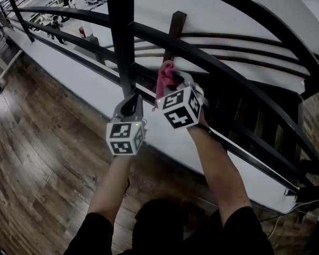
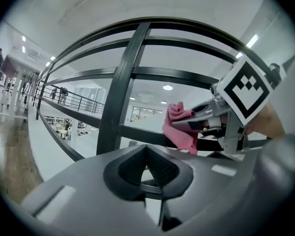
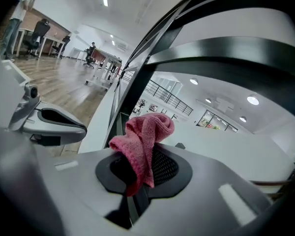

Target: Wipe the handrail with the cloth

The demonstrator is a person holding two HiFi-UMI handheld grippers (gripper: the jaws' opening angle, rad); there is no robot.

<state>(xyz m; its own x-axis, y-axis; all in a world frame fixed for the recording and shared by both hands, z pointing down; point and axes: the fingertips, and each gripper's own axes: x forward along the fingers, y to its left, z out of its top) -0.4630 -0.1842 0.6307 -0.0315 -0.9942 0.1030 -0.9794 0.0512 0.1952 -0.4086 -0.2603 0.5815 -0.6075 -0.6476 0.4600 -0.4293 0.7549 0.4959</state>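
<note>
A black metal railing with a thick upright post (image 1: 122, 36) and several curved bars (image 1: 228, 68) runs across the head view. My right gripper (image 1: 173, 87) is shut on a bunched pink cloth (image 1: 166, 74), which it holds against a lower bar just right of the post. In the right gripper view the cloth (image 3: 145, 132) sticks up from between the jaws of the right gripper (image 3: 145, 163). My left gripper (image 1: 132, 104) hovers at the foot of the post, shut on nothing (image 2: 147, 163). From it the cloth (image 2: 179, 127) shows on the bar (image 2: 137, 134).
A white ledge (image 1: 85, 78) runs under the railing, with wooden floor (image 1: 32, 158) on my side. Beyond the bars lies an open hall with more railing (image 2: 73, 100). Desks, chairs and people (image 3: 37, 33) stand far off.
</note>
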